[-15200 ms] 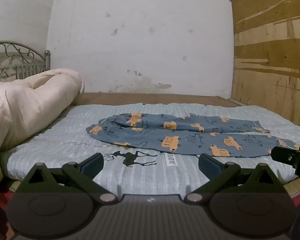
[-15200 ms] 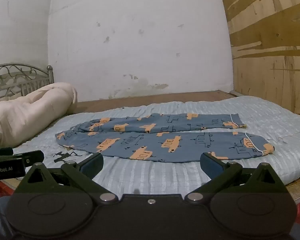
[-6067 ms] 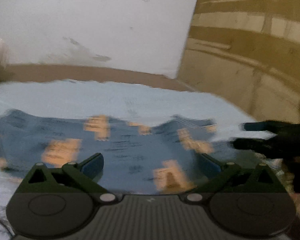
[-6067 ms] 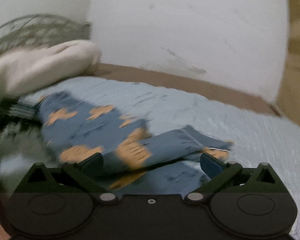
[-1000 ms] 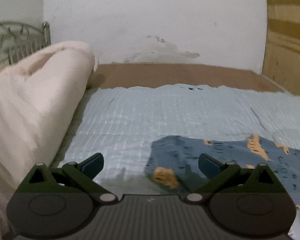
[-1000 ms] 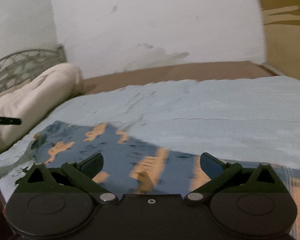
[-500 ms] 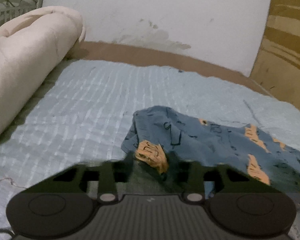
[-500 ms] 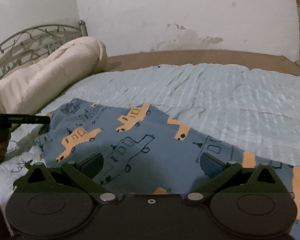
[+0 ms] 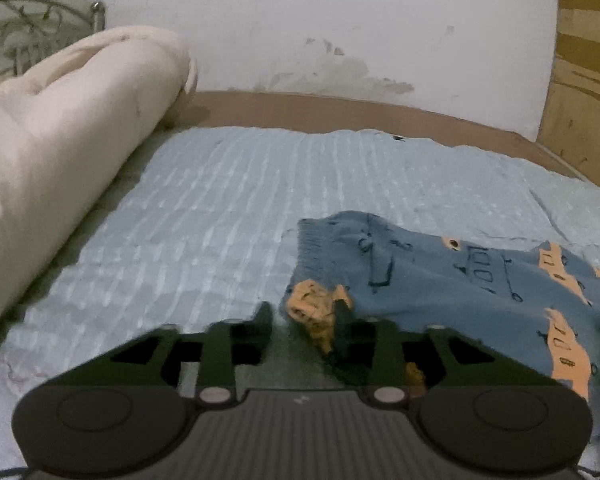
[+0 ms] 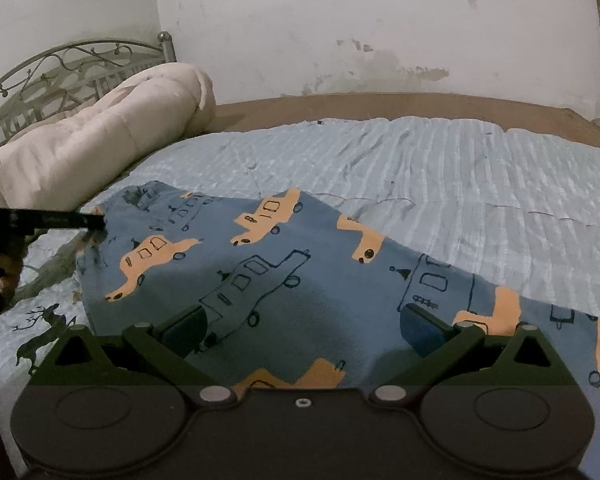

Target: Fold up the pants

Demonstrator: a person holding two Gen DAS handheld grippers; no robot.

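The blue pants (image 9: 440,280) with orange car prints lie folded on the pale blue sheet (image 9: 220,220). My left gripper (image 9: 302,316) is low at their bunched left corner. Its jaws are opening, and the orange-printed corner lies between the fingers, against the right one and clear of the left. In the right wrist view the pants (image 10: 300,272) spread flat across the middle. My right gripper (image 10: 302,328) hovers just over them, open wide with nothing pinched. The left gripper's fingertips (image 10: 92,220) show at the pants' far left corner.
A rolled cream duvet (image 9: 60,140) lies along the left side of the bed, in front of a metal headboard (image 10: 60,64). A white wall stands behind, and a wooden panel (image 9: 580,100) to the right. A brown strip of mattress (image 10: 380,106) borders the far sheet edge.
The left gripper dropped onto the pants' corner and narrowed on it; its jaws now stand wider. The right gripper swung across over the pants, then held still.
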